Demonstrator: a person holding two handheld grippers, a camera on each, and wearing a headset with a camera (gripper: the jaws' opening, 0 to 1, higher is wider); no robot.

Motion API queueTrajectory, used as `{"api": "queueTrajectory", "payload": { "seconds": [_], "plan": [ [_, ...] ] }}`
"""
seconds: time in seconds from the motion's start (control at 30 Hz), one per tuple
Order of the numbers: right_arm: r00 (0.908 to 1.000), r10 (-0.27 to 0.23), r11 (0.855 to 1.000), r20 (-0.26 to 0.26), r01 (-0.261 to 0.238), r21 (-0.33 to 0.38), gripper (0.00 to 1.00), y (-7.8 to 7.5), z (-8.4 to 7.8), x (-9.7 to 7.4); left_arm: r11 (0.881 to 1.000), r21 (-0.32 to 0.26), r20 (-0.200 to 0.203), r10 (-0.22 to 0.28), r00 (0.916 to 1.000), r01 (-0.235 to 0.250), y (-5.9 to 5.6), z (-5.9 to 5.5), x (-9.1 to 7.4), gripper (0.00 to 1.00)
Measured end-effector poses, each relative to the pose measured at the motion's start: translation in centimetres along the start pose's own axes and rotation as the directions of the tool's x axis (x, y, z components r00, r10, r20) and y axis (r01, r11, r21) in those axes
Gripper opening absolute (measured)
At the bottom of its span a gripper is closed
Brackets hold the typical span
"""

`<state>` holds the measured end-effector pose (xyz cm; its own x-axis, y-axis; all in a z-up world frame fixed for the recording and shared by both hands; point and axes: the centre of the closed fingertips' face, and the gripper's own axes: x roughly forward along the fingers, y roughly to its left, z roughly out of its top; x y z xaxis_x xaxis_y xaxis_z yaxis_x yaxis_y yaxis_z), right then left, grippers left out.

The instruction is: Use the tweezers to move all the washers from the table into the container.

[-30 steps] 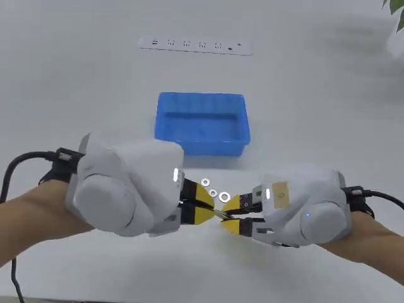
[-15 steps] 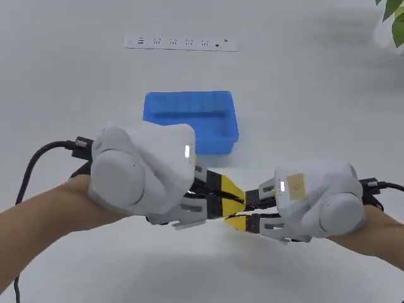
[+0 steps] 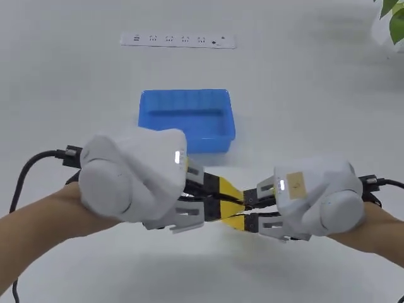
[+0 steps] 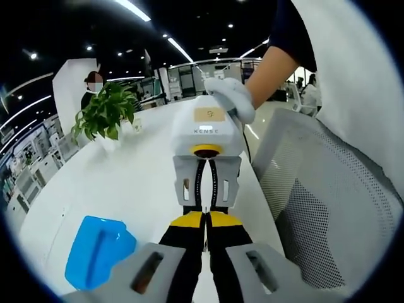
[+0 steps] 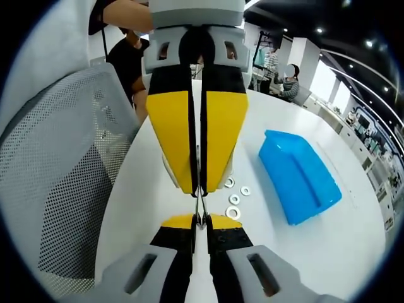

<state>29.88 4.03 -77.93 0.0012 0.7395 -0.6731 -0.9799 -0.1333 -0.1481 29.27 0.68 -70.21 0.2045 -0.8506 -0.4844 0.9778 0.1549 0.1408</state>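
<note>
Head view: two white units meet tip to tip low on a white tabletop [image 3: 303, 95]. The left hand-held gripper [image 3: 230, 203] comes from 9 o'clock and the right hand-held gripper [image 3: 247, 208] from 3 o'clock. Their housings hide the surface beneath. A blue container [image 3: 186, 117] sits at 12 o'clock, with a power strip [image 3: 178, 40] beyond it. Plant leaves [image 3: 394, 16] are cut off at 1 o'clock.

Left gripper view: the right unit faces the camera with its jaws together. The container lies at 8 o'clock, its inside hard to make out.

Right gripper view: both pairs of yellow-tipped jaws are clamped on thin metal tweezers [image 5: 199, 205], which are mostly hidden between the pads. Four washers [image 5: 234, 199] lie on the tabletop at 2 o'clock from the tips. The container is farther out at 3 o'clock.
</note>
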Motion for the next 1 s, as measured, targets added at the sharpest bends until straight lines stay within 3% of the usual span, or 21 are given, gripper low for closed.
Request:
{"api": "queueTrajectory", "payload": {
  "seconds": [0.2,0.53,0.8,1.0],
  "plan": [
    [1.0,0.004,1.0,0.004,-0.004,-0.028,0.08,0.5,0.7,0.5,1.0,-0.007,0.001,0.013,0.9999,-0.013,-0.3,-0.2,-0.8,0.04],
    [0.9992,-0.015,1.0,0.036,0.014,0.028,0.12,0.0,1.1,0.4,0.998,-0.044,0.023,0.038,0.999,-0.036,0.5,-0.3,-1.6,0.04],
    [0.9993,-0.036,0.998,0.011,0.036,0.047,0.2,-0.2,0.0,0.1,0.996,-0.057,0.037,0.066,0.9971,-0.064,1.3,-0.1,-2.4,0.04],
    [0.9989,-0.046,0.997,0.0,0.046,0.064,0.24,-0.3,-0.8,0.2,0.992,-0.082,0.057,0.105,0.9928,-0.1,2.6,-0.3,-3.2,0.04]
  ]
}}
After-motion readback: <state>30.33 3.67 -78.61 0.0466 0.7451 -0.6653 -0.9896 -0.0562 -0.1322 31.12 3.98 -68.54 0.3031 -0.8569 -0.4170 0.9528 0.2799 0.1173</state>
